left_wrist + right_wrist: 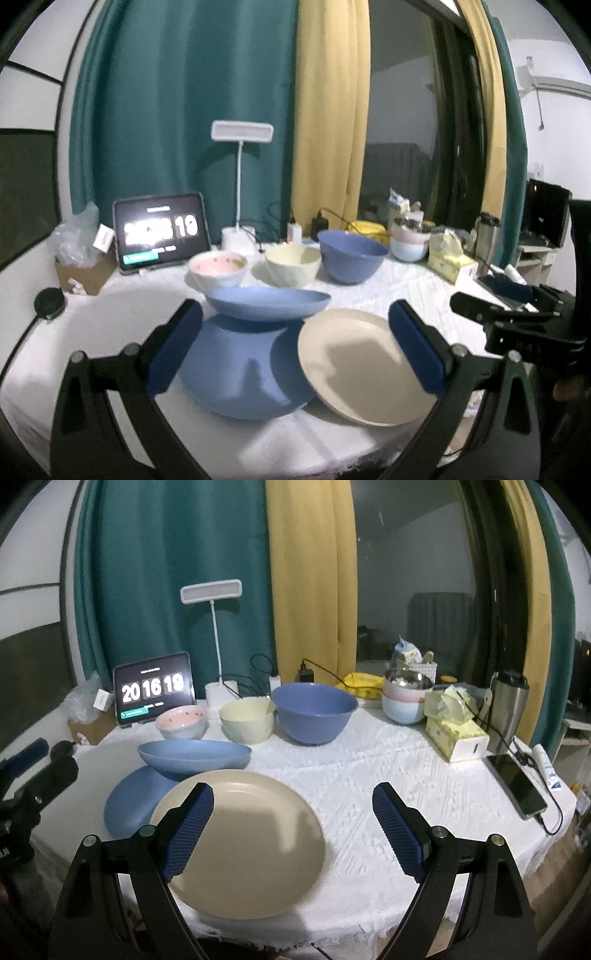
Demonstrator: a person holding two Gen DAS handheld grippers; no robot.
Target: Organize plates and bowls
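Hovering open-jawed: left gripper (295, 341), right gripper (293, 829).

The table (369, 775) carries a white textured cloth. Directly on the cloth: beige plate (251, 842), blue plate (129, 805), pink bowl (181, 722), cream bowl (247, 720), large blue bowl (314, 712), tablet (153, 690), tissue box (456, 738), phone (517, 786).

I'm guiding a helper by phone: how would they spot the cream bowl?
Find the tablet showing the clock at the table's back. To its right runs a row of three bowls; the cream bowl is the middle one, between the small pink bowl and the big blue bowl.
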